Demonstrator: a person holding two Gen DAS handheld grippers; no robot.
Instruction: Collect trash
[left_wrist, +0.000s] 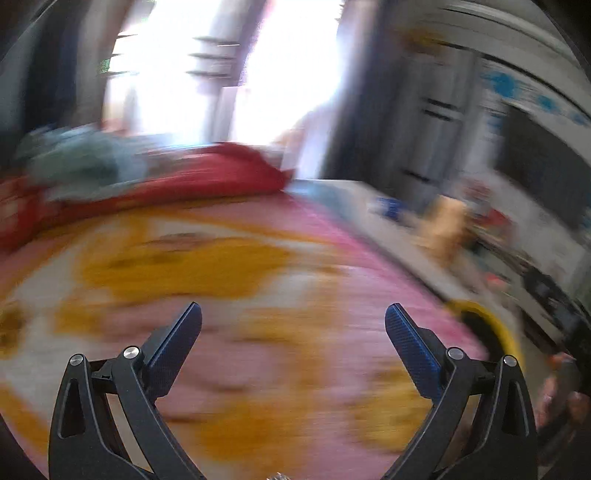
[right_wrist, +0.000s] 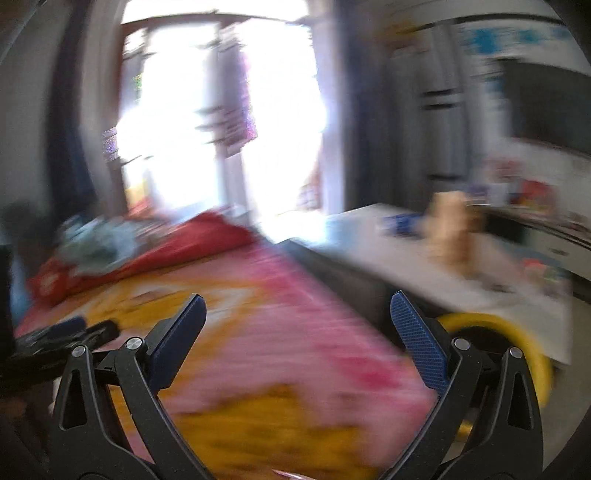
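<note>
Bedroom scene, both views heavily motion-blurred. Left wrist view: bed (left_wrist: 229, 280) with a pink and yellow patterned cover fills the space under and ahead of the jaws; left gripper (left_wrist: 293, 319) is spread wide with nothing between the blue pads. Far ahead and left of the jaws sit a red blanket (left_wrist: 207, 177) and a pale teal heap of cloth (left_wrist: 81, 158) on it. Bright window (left_wrist: 280, 74) straight ahead, blown out. Just right of the right jaw, a yellow-rimmed bin (left_wrist: 498, 328) stands beside the bed edge. Further right a white worktop (left_wrist: 388, 218) carries blurred clutter, including a tan object (left_wrist: 443, 225); cannot tell what it is. No identifiable trash item visible in this blur. Right wrist view: same bed (right_wrist: 295, 332) below the jaws, right gripper (right_wrist: 298, 308) also wide open and empty. Yellow-rimmed bin (right_wrist: 517, 332) sits directly behind the right jaw, between bed and worktop (right_wrist: 424, 273). Red blanket (right_wrist: 192, 240) and teal cloth (right_wrist: 99, 243) ahead left of the left jaw. Left gripper (right_wrist: 62, 336) shows as a dark blurred shape just left of the left jaw, over the bed.
</note>
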